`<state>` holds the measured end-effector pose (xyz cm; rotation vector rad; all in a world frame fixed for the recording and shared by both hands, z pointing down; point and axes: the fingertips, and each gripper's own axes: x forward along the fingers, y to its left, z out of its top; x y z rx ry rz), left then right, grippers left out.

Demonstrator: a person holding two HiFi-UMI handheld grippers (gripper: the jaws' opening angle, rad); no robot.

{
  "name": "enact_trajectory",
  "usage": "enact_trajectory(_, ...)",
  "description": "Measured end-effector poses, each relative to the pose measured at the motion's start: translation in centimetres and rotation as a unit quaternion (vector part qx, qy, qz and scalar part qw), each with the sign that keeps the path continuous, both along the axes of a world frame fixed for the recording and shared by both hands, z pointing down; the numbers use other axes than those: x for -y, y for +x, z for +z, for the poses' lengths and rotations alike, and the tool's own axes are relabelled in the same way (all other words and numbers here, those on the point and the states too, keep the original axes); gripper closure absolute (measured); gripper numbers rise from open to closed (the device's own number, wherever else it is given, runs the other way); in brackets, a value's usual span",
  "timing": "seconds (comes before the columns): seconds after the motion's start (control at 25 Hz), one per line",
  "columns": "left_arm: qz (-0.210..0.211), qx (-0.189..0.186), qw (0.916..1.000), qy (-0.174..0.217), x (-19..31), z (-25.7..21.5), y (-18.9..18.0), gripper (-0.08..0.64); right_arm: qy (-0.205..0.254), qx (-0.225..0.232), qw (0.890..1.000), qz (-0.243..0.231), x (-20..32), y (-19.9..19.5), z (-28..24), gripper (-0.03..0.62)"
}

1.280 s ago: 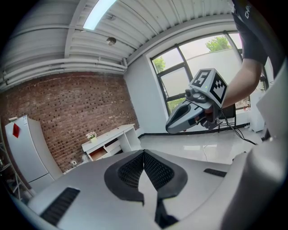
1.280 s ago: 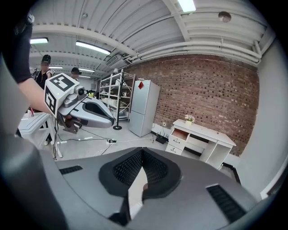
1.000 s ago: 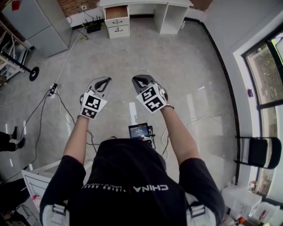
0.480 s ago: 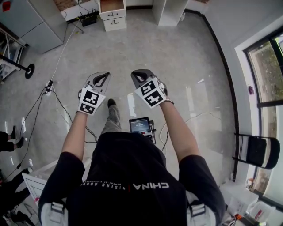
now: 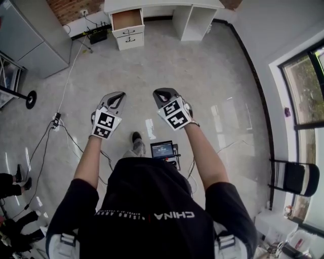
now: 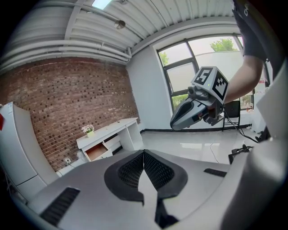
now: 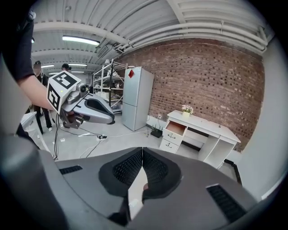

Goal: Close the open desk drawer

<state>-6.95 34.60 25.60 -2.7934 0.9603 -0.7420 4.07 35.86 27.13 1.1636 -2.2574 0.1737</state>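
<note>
My left gripper (image 5: 119, 95) and my right gripper (image 5: 158, 92) hang side by side in front of me, a little apart, both pointing toward 12 o'clock over the glossy floor (image 5: 202, 76). The left jaws are pressed together, tips meeting, with nothing between them. The right jaws are closed the same way and hold nothing either. The drawer (image 5: 126, 19) is well away at 12 o'clock, a shade toward 11. It is the top one in the white desk (image 5: 167, 5), pulled out so its brown inside shows, with two closed fronts (image 5: 130, 35) beneath it. The desk stands against a brick wall (image 7: 202, 76), and a small flower pot (image 7: 186, 109) sits on its top, just above the open drawer. On the floor beside the desk, at 11 o'clock, is a black box (image 5: 97, 35) with cables, and further round at 10 o'clock a grey fridge (image 5: 38, 40). A white cable (image 5: 71, 71) runs from the wall to a power strip (image 5: 55, 121) at 9 o'clock of my left gripper. Near me at 6 o'clock of the grippers, a small screen (image 5: 162, 149) lies on the floor beside my shoe (image 5: 136, 137). A window (image 5: 306, 86) is at 3 o'clock and a black chair (image 5: 298, 175) at 4 o'clock.
</note>
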Motion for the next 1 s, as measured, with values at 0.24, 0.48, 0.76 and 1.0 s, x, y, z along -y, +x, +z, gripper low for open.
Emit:
enact_trajectory(0.24,0.01,-0.003,0.9999,0.002,9.0,-0.4,-3.5,0.548,-0.002,-0.012,1.0,0.02,8.5,-2.9,-0.3,0.577)
enact_trajectory(0.48,0.028,0.003,0.9995,-0.013,14.3,0.8,-5.5,0.548,-0.01,-0.008,0.999,0.035,14.2,-4.7,0.2,0.577)
enact_trajectory(0.76,0.028,0.009,0.9992,-0.027,19.8,2.4,-5.5,0.548,-0.033,0.0,0.999,0.035,20.0,-4.4,1.8,0.577)
enact_trajectory(1.0,0.01,0.025,0.9987,-0.044,26.1,5.1,-3.9,0.548,-0.05,0.006,0.999,0.013,27.3,-2.4,4.5,0.577)
